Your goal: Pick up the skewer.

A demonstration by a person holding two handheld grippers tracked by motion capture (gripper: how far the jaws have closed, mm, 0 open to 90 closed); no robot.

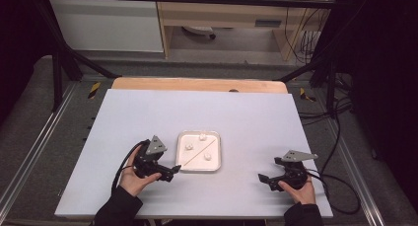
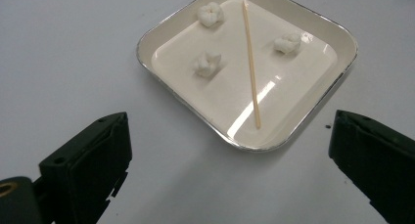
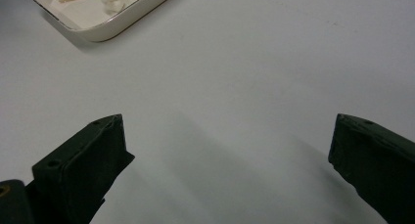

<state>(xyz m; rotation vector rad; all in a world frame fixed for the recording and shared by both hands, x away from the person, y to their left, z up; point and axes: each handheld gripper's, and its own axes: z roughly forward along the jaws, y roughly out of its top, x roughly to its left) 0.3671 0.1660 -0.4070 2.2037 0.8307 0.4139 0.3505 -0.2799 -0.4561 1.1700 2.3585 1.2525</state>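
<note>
Claws sit low in the high view, both released with jaws spread wide and nothing between them. The left claw point(image 1: 170, 172) is at lower centre-left of that frame, just beside the left rim of a square white tray point(image 1: 183, 163), its tips close to the tray's lower left corner but apart from it. In the left gripper view the tray point(image 2: 161, 33) fills the upper middle of the frame, above the gap between the two black jaws. On it lies a thin wooden skewer point(image 2: 251, 67), running diagonally from the tray's far edge toward its near rim. Three small white puffy pieces, possibly popcorn, rest on the tray: one point(image 2: 211, 13) at upper left of the skewer, one point(image 2: 206, 64) lower and left of it, one point(image 2: 288, 43) on its right side. None touches the skewer. The right claw point(image 1: 265, 179) is at lower right of the high view, well apart from the tray, over bare white desk point(image 1: 148, 112). In the right gripper view the tray's corner point(image 3: 122, 28) shows at upper left.
</note>
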